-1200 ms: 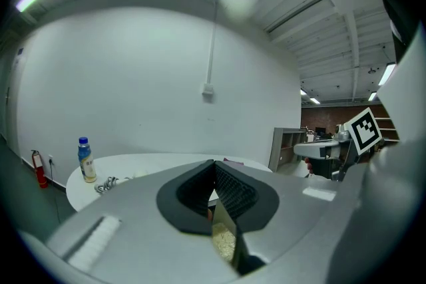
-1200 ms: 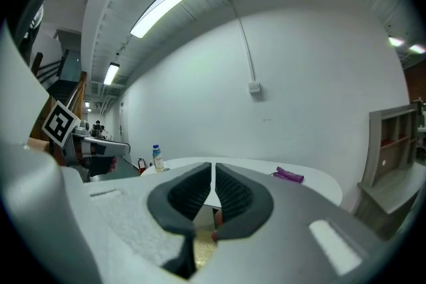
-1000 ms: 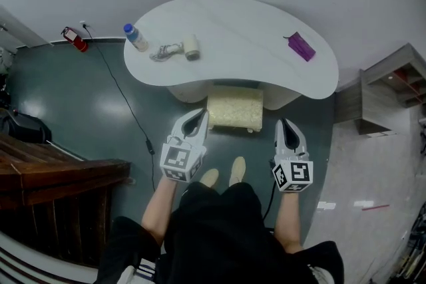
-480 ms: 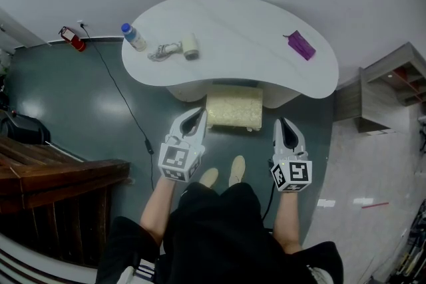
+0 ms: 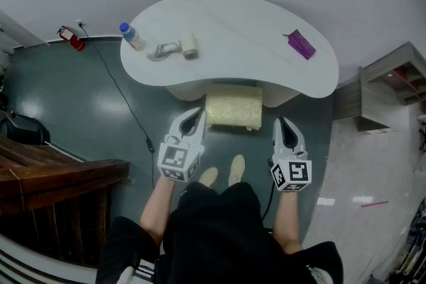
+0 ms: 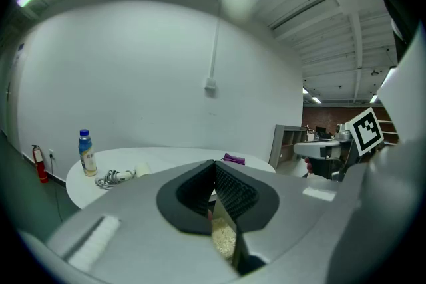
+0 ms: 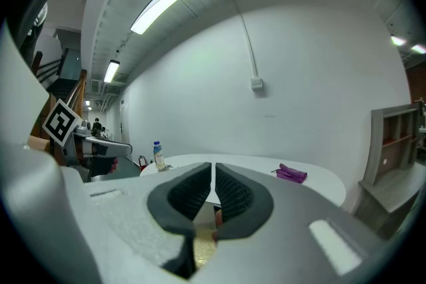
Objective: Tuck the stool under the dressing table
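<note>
A cream, fuzzy-topped stool (image 5: 233,107) stands half under the front edge of the white kidney-shaped dressing table (image 5: 239,36). My left gripper (image 5: 198,116) hangs just off the stool's left side, jaws shut and empty. On the stool's right, a little apart from it, my right gripper (image 5: 282,124) is shut with nothing in it. In the left gripper view the closed jaws (image 6: 214,173) point at the table, and a bit of stool (image 6: 223,239) shows below them. The right gripper view shows its closed jaws (image 7: 213,176) aimed the same way.
On the table lie a bottle with a blue cap (image 5: 134,38), a coiled cable (image 5: 162,51), a pale roll (image 5: 190,46) and a purple pouch (image 5: 300,46). A red extinguisher (image 5: 72,38) and a floor cable (image 5: 123,96) lie left; a wooden bench (image 5: 60,176) nearer left, shelving (image 5: 389,86) right.
</note>
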Demonstrator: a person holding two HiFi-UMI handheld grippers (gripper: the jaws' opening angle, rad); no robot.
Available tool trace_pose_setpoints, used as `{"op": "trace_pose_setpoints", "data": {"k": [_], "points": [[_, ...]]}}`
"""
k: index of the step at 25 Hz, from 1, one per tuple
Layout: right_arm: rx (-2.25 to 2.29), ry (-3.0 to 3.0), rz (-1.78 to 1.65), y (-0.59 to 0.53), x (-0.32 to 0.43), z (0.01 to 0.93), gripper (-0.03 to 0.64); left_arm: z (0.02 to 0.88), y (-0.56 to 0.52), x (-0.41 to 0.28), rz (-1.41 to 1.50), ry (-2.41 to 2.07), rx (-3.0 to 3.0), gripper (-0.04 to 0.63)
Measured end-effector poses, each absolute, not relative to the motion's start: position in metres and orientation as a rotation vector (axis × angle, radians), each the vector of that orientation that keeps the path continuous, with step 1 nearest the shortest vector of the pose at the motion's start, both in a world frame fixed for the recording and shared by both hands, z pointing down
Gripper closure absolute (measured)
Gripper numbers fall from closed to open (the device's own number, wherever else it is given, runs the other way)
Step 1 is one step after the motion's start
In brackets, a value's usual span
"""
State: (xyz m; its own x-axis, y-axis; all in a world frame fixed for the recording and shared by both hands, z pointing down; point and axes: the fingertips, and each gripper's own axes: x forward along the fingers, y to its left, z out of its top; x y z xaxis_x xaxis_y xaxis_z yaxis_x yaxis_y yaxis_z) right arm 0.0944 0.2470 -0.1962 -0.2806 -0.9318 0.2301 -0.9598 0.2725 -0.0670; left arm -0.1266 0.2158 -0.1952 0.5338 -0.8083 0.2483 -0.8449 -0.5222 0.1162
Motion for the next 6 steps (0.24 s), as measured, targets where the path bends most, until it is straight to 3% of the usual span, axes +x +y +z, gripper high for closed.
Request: {"op": "trace_pose_setpoints", "data": {"k": [6], "points": [[1.785, -2.387, 0.294, 0.2456, 0.0933, -0.1951, 0.595, -0.1967, 0.215, -0.1253, 0.237, -1.395, 2.558, 0.588]]}}
